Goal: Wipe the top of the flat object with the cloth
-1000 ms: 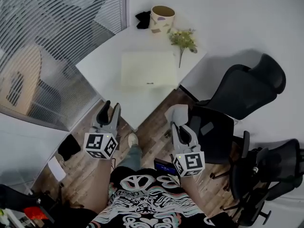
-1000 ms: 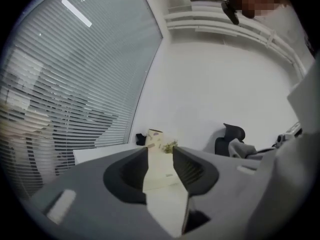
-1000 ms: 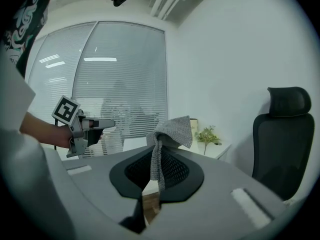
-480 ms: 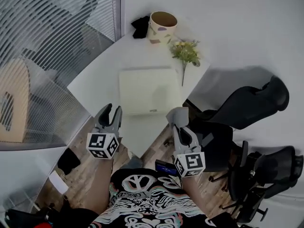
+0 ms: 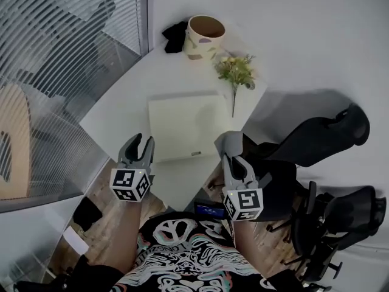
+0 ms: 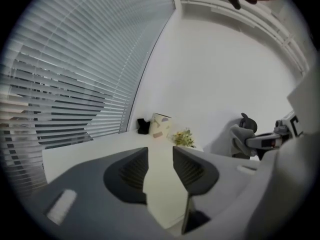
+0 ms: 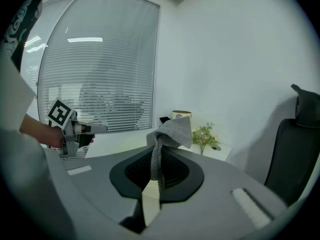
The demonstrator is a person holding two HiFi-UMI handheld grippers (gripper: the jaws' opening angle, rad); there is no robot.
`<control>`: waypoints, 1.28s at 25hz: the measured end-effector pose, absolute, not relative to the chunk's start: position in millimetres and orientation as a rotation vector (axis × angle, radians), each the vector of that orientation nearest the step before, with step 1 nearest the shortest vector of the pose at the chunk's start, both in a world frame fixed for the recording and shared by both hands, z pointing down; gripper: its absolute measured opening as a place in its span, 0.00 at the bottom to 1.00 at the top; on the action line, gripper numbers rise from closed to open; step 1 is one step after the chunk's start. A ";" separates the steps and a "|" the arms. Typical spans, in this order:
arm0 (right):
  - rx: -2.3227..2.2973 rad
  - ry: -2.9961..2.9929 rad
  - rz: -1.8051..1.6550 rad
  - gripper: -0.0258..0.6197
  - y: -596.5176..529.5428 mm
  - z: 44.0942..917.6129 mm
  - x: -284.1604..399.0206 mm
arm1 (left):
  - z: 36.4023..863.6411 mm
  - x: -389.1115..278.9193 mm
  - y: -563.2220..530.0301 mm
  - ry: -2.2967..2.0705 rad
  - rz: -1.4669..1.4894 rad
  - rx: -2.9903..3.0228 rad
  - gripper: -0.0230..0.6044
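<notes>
The right gripper [image 7: 157,166] is clamped on a grey cloth [image 7: 172,130] that bunches above its jaws. The left gripper [image 5: 140,145] stands with jaws apart, empty. The flat panel [image 5: 185,125] lies on the white table [image 5: 118,111], ahead of both grippers and between them. The cloth is near the panel's near right corner, so the wipe likely calls for a move forward and left.

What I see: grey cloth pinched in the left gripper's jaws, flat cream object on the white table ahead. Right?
Wrong gripper: the right gripper view shows the grey cloth pinched in the right gripper's jaws; the left gripper's stand open, empty. The flat cream object does lie on the white table ahead.
</notes>
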State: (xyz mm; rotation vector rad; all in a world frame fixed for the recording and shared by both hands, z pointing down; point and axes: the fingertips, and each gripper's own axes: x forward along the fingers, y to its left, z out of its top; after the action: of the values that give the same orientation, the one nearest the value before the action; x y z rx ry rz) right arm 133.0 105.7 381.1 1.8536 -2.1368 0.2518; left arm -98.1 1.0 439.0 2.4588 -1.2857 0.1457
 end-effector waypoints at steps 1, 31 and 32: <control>1.855 -2.134 0.237 0.06 101.2 378.9 134.7 | 440.7 -97.1 -0.9 -1.279 0.148 2.453 0.30; 1.687 -2.076 0.381 0.06 -9.9 472.6 188.2 | 529.1 -75.7 -58.1 -1.220 0.307 2.246 0.31; 1.688 -2.073 0.383 0.06 -13.0 474.2 189.8 | 529.6 -75.2 -59.6 -1.214 0.302 2.244 0.32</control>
State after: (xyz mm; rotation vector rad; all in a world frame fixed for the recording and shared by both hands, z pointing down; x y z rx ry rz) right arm 189.8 -13.0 474.2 1.6885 -2.0727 0.3831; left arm -75.2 -59.6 529.6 2.2437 -1.2140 0.3024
